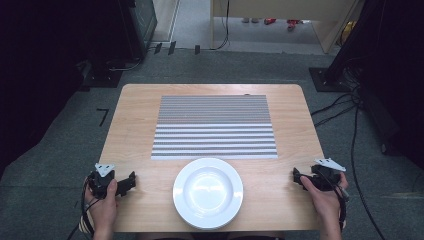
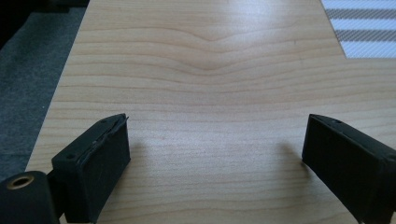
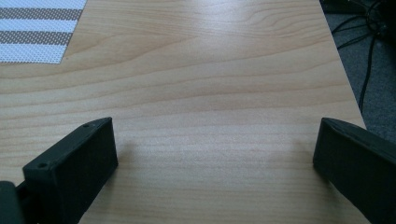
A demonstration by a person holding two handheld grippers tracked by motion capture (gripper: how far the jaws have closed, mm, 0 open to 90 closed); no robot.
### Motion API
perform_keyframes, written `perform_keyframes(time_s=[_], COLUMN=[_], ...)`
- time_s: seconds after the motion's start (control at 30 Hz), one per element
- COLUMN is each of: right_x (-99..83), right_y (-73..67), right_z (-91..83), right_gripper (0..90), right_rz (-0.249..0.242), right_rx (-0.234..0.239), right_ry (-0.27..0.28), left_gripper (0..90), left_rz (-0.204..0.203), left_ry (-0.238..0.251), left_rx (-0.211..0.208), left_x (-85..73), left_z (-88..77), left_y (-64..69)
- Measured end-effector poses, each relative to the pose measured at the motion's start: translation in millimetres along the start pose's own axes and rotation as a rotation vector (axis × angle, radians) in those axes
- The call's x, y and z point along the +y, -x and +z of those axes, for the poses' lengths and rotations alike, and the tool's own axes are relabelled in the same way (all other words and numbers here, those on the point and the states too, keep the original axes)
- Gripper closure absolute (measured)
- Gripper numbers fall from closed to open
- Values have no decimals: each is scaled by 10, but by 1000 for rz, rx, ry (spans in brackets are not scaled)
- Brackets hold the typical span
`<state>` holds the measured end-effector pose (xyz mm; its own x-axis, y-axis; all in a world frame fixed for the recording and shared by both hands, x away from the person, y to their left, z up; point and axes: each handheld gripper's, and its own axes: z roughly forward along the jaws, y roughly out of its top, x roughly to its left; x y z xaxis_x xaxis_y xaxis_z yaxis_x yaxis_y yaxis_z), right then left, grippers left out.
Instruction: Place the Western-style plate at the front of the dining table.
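Standing by the counter point(image 1: 140, 130), I see a white plate point(image 1: 208, 193) at the near edge, in the middle, just in front of the striped placemat point(image 1: 215, 127) and between the two grippers, apart from both. The left gripper point(image 1: 129, 182) rests on the wood to the plate's left, the right gripper point(image 1: 298, 178) to its right. Both have the jaws wide, w/ nothing between them, only bare wood in the gripper views.

The plate looks like glazed ceramic, so probably stiff, rather heavy for its size, smooth and slippery, and it will chip or break if dropped. It lies flat, so there is no easy edge from above. I think the best hold is on the raised rim, one jaw over and one under, approx. at the side nearest to a gripper. A pinch at one side only may let it tilt and slip; two grips on opposite sides of the rim seem safer.
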<state>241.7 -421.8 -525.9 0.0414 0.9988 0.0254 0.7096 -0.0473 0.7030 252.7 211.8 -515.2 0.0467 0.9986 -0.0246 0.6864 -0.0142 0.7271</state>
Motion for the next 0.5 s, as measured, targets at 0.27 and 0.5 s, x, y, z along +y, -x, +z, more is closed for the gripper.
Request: perform_keyframes(time_s=[0.27,0.5], right_x=[60,74], right_y=[-62,-149], right_z=[-121,-150], right_gripper=[0,0], right_rz=[-25,-27], right_rx=[-33,-26], right_ry=[43,39], left_gripper=[79,79], left_rz=[24,39], left_ry=[20,16], left_rx=[-37,-76], left_x=[48,57], left_z=[-57,-92], left_y=[130,248])
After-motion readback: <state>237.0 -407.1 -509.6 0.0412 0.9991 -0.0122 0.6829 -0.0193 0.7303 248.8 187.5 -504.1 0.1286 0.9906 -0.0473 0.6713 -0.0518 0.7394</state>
